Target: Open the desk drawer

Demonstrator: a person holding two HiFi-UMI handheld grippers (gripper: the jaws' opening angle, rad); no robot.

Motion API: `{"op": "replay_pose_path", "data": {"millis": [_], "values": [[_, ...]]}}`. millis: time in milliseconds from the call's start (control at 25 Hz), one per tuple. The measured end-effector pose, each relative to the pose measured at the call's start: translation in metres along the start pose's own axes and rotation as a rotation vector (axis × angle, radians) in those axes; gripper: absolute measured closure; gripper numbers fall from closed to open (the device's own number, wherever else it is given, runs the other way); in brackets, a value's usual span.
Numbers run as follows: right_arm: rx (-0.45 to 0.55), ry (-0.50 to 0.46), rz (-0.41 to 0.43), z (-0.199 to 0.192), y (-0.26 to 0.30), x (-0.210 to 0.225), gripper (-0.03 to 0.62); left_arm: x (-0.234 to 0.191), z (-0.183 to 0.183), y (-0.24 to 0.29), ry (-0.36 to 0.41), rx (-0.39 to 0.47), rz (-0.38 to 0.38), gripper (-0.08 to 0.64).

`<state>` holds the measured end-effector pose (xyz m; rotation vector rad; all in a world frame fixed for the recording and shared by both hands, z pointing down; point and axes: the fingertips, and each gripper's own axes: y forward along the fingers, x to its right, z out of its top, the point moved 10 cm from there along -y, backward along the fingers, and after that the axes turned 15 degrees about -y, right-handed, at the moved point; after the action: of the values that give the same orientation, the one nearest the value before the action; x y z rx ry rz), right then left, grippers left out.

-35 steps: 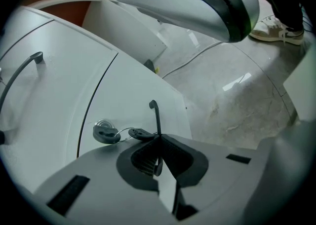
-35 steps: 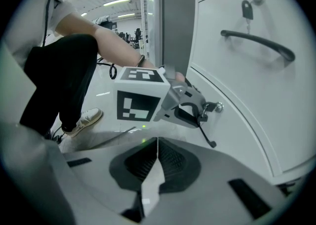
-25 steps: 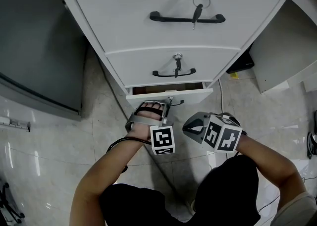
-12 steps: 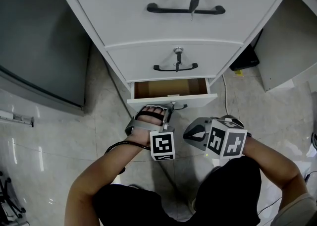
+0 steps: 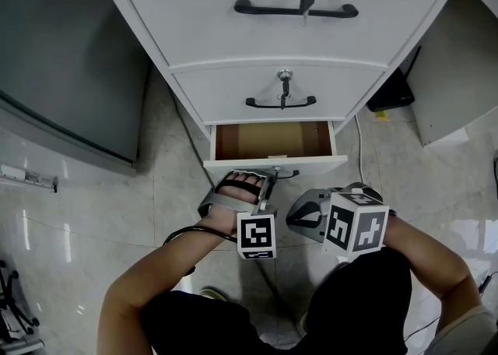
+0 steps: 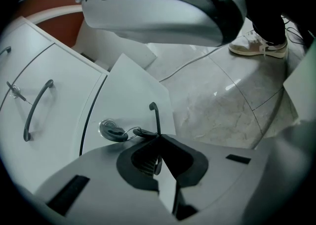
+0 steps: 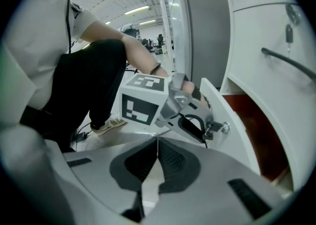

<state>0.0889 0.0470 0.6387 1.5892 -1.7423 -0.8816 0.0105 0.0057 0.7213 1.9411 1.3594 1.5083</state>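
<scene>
Bottom drawer (image 5: 274,163) part-way out, with the left gripper (image 6: 158,142) on its handle (image 6: 155,115).

The drawer is the lowest of three in a white cabinet (image 5: 148,26) that stands on a pale tiled floor (image 5: 93,213). Its white front sits clear of the cabinet face and a brown inside shows behind it. The left gripper view shows that gripper's jaws closed on the thin black handle, with a key (image 6: 142,132) in the lock (image 6: 109,129) just beside them. Only this view shows a shoe (image 6: 256,47) and a cable (image 6: 187,66) on the floor. Only the head view shows the middle drawer (image 5: 226,89), which is shut. The right gripper (image 7: 157,142) is just beside the left one, its jaws together on nothing. Its view alone shows the drawer side-on. The markings seen are black-and-white square patterns on the gripper cubes (image 5: 356,225).
</scene>
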Motion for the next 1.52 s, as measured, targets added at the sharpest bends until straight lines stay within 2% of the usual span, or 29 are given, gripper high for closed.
{"op": "replay_pose_path", "data": {"millis": [320, 640, 800, 960, 1120, 1320, 1520], "values": [[0.011, -0.013, -0.002, 0.002, -0.002, 0.000, 0.575, 0.011, 0.002, -0.016, -0.016, 0.011, -0.033, 0.545], [0.005, -0.029, 0.016, 0.008, 0.004, 0.001, 0.575, 0.036, 0.006, -0.025, 0.046, 0.025, -0.082, 0.555], [-0.002, -0.050, 0.026, 0.011, 0.007, 0.003, 0.575, 0.030, 0.005, -0.032, 0.020, 0.037, -0.068, 0.555], [0.018, -0.060, 0.034, 0.017, 0.011, 0.006, 0.575, 0.024, -0.006, -0.037, -0.049, 0.015, -0.066, 0.555], [0.055, -0.076, 0.049, 0.029, 0.018, 0.011, 0.575, 0.018, -0.016, -0.043, -0.164, -0.001, -0.085, 0.555], [0.068, -0.091, 0.035, 0.039, 0.021, 0.016, 0.575, 0.009, -0.022, -0.045, -0.413, -0.005, -0.180, 0.555], [0.057, -0.044, 0.023, 0.032, 0.021, 0.019, 0.575, -0.002, -0.043, -0.043, -0.766, -0.020, -0.270, 0.555]]}}
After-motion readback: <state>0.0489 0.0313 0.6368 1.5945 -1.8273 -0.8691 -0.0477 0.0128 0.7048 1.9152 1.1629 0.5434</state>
